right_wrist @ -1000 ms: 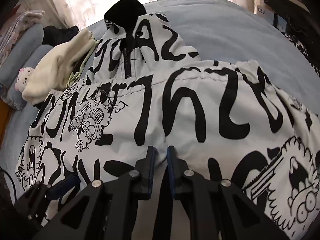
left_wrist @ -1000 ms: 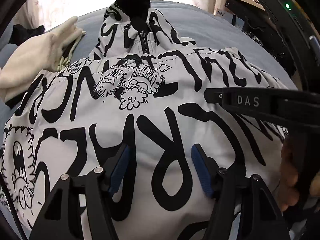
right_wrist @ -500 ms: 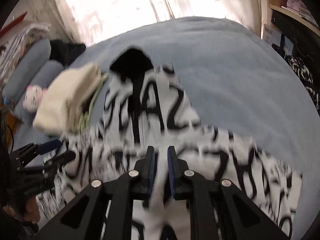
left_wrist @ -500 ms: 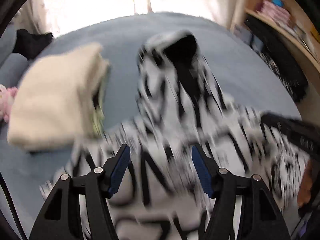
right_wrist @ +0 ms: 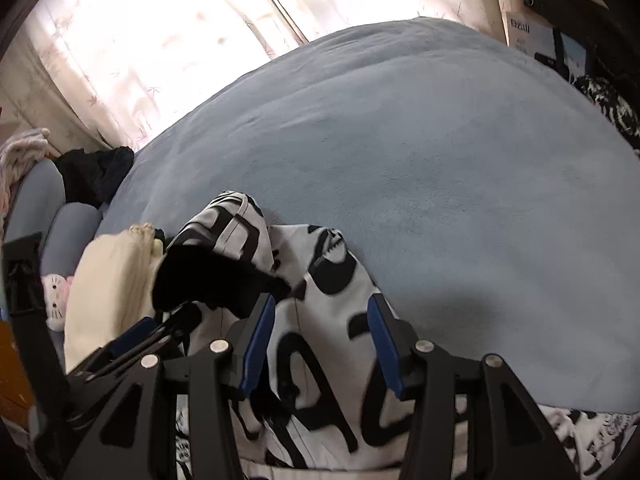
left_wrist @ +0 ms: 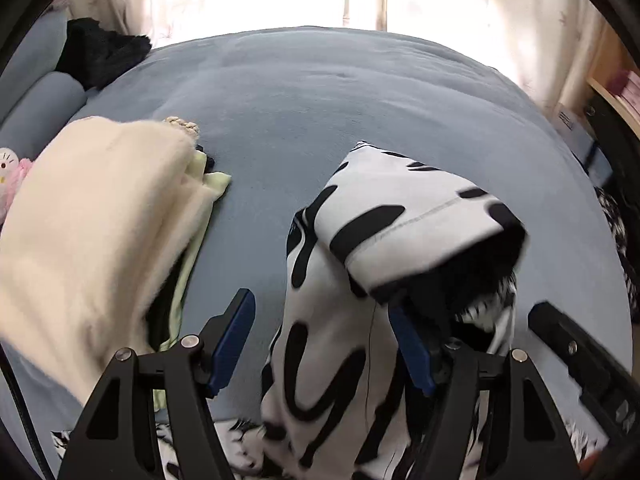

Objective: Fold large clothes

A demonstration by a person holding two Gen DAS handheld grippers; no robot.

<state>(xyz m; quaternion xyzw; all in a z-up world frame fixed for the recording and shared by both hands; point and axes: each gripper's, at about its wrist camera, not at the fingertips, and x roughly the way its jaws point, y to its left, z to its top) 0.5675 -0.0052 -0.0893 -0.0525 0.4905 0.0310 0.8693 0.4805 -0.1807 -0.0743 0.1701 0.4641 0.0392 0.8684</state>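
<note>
Folding a black-and-white printed jacket (left_wrist: pixel 360 320) on a blue bed (left_wrist: pixel 320 112), a person works two tongs: the left tongs (left_wrist: pixel 326 340) stand wide and are opening, cloth between the pads but unpinched; the right tongs (right_wrist: pixel 320 344) are opening over the fabric, apparently letting it drop. A cream folded pile (left_wrist: pixel 88 220) lies at nine o'clock. No containers are visible.
</note>
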